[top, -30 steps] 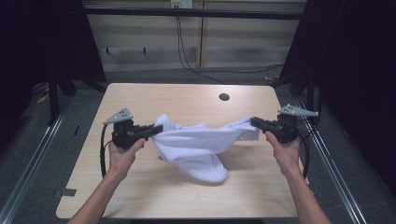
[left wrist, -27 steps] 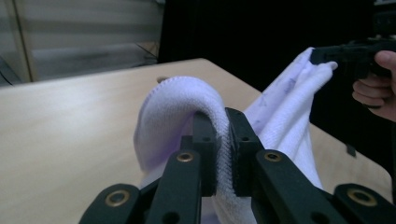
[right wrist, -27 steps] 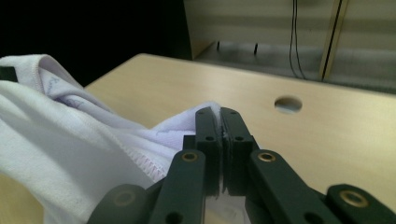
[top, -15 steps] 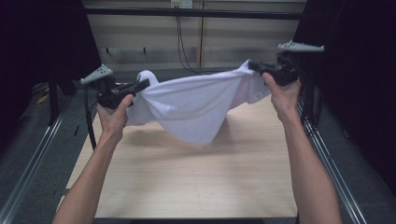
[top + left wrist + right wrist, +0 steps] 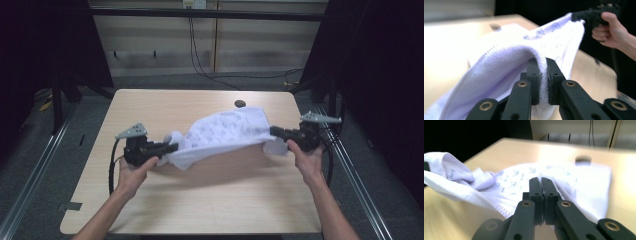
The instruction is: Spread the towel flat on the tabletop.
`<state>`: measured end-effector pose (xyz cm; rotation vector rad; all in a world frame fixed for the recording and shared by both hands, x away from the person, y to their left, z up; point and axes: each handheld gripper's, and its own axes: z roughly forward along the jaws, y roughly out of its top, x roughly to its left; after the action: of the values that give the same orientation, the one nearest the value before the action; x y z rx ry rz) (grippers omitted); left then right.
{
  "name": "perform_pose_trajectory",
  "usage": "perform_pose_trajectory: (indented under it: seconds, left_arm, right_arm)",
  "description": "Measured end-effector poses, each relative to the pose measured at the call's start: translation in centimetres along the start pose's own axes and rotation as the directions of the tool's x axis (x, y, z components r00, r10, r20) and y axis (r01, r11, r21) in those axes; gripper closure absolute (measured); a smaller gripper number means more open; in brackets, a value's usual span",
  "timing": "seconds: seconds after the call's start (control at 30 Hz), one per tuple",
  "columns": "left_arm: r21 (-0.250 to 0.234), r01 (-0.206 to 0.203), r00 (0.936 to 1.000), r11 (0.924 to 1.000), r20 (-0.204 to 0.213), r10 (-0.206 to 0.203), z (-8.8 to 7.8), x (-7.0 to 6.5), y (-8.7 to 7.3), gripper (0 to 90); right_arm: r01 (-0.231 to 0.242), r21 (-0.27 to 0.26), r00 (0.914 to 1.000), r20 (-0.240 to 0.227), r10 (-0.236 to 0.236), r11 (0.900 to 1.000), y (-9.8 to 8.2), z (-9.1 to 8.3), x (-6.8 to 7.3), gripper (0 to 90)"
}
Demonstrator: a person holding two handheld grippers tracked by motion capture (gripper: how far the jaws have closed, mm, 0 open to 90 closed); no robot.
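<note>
Both hands came down from the raised spread; cloth [image 5: 227,132] now stretched low over the table [image 5: 210,200], far edge touching it. Left gripper [image 5: 172,147] clamped on cloth's left edge, jaws narrow. Right gripper [image 5: 274,131] pinches right edge, jaws nearly closed. Dark hole [image 5: 240,104] just beyond cloth.

This looks like a lab or recording rig rather than a home. A bare, pale wooden tabletop [image 5: 200,200] stands alone on grey floor, flanked by metal rails [image 5: 40,155] running along both sides. Black curtains [image 5: 380,75] close off left and right (the space beyond them is simply dark). Behind, a plain panelled wall [image 5: 150,40] carries a dark horizontal bar [image 5: 210,12], and black cables [image 5: 200,55] hang from a small box at the top and trail across the floor.
</note>
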<state>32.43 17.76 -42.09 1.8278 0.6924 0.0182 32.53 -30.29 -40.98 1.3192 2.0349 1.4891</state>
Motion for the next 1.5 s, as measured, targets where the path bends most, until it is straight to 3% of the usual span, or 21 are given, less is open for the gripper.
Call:
perform_pose_trajectory:
  seconds: [0.07,0.13,0.23,0.27,0.33,0.4,0.47,0.6,0.73,0.77,0.83,1.0,1.07,1.13,1.2,1.27,1.37,1.4,1.43,1.47,1.5]
  left_arm:
    - [-0.003,-0.024,0.9997,0.9997,0.001,0.024,-0.5,-0.5,-0.7,67.1]
    - [-0.022,0.006,0.9993,0.9997,0.037,-0.005,-1.2,-0.3,-1.0,63.4]
    - [-0.027,0.038,0.9993,0.9989,0.002,-0.038,-2.1,1.0,-1.7,55.7]
    - [-0.028,0.057,0.9983,0.998,-0.01,-0.057,-2.0,1.6,-2.0,55.4]
    - [0.021,0.062,0.9977,0.9978,-0.03,-0.061,-1.4,2.5,-3.1,56.5]
    - [0.055,0.087,0.996,0.9946,-0.025,-0.086,-0.9,3.3,-4.4,59.4]
    - [0.112,0.064,0.9975,0.9916,-0.038,-0.06,-0.6,3.4,-5.0,62.2]
    - [0.163,0.062,0.9969,0.9847,-0.057,-0.053,0.0,3.9,-6.0,66.1]
    - [0.264,0.065,0.9966,0.9624,-0.066,-0.049,1.8,5.0,-7.0,62.8]
    - [0.271,0.058,0.9972,0.9608,-0.062,-0.042,2.1,5.0,-7.2,64.1]
    - [0.274,0.057,0.997,0.96,-0.067,-0.04,2.2,4.7,-7.1,66.6]
    - [0.28,0.026,0.9962,0.9597,-0.087,-0.001,2.4,3.4,-7.6,73.8]
    - [0.296,0.007,0.9976,0.9552,-0.068,0.014,2.6,2.4,-7.7,74.7]
    - [0.3,0.004,0.9985,0.954,-0.054,0.013,3.1,1.6,-7.8,74.6]
    - [0.314,-0.008,0.9992,0.9495,-0.034,0.019,3.9,0.5,-7.7,73.5]
    - [0.323,-0.02,0.9994,0.9462,-0.02,0.028,4.5,-0.5,-7.6,70.7]
    - [0.332,-0.017,0.9995,0.943,0.03,0.008,5.6,-2.2,-7.8,67.5]
    - [0.335,0.009,0.9979,0.9422,0.058,-0.03,5.7,-2.5,-7.9,66.0]
    - [0.35,0.027,0.9937,0.9362,0.093,-0.063,5.9,-3.0,-8.1,64.9]
    - [0.367,0.013,0.9945,0.93,0.092,-0.05,5.8,-3.6,-8.0,65.1]
    - [0.37,-0.006,0.9953,0.9292,0.092,-0.03,5.4,-4.0,-7.9,64.2]
  right_arm:
    - [-0.006,0.046,0.9998,0.021,0.005,0.999,-2.2,-0.3,0.0,87.8]
    - [-0.009,0.072,0.9997,0.024,0.008,0.997,-4.0,-0.8,-0.3,87.7]
    - [-0.007,0.107,0.9981,0.062,0.001,0.994,-6.0,-1.8,-0.9,85.9]
    - [-0.016,0.106,0.9978,0.065,0.009,0.994,-6.3,-2.1,-1.2,77.6]
    - [0.009,0.136,0.9957,0.091,-0.021,0.991,-6.5,-2.4,-1.1,58.0]
    - [0.03,0.144,0.9936,0.104,-0.045,0.989,-6.6,-3.0,-0.4,50.7]
    - [0.048,0.12,0.9924,0.107,-0.061,0.992,-6.8,-3.9,0.3,48.9]
    - [0.041,0.106,0.9955,0.081,-0.05,0.994,-7.6,-4.9,1.2,49.1]
    - [0.073,0.125,0.9967,0.028,-0.077,0.989,-8.6,-4.2,3.4,50.1]
    - [0.082,0.131,0.9964,0.013,-0.084,0.988,-8.8,-3.9,3.8,50.1]
    - [0.105,0.154,0.9941,0.01,-0.108,0.982,-9.3,-3.5,4.5,50.0]
    - [0.091,0.145,0.9957,-0.029,-0.088,0.985,-9.8,-3.6,6.0,50.9]
    - [0.116,0.162,0.9927,-0.051,-0.109,0.98,-10.0,-3.2,6.8,50.8]
    - [0.155,0.21,0.9873,-0.068,-0.144,0.965,-10.3,-2.3,7.8,49.1]
    - [0.167,0.219,0.9844,-0.092,-0.15,0.961,-10.3,-1.6,8.3,49.0]
    - [0.164,0.204,0.9837,-0.106,-0.145,0.965,-9.9,-1.1,8.8,48.3]
    - [0.161,0.179,0.9815,-0.132,-0.139,0.971,-9.2,-0.3,9.3,48.0]
    - [0.171,0.177,0.9783,-0.147,-0.146,0.969,-8.8,0.2,9.7,47.9]
    - [0.173,0.173,0.977,-0.155,-0.147,0.969,-8.6,0.5,9.9,47.8]
    - [0.176,0.17,0.9744,-0.17,-0.147,0.969,-8.3,1.1,10.3,47.9]
    - [0.184,0.17,0.9713,-0.182,-0.153,0.968,-8.1,1.5,10.7,47.9]
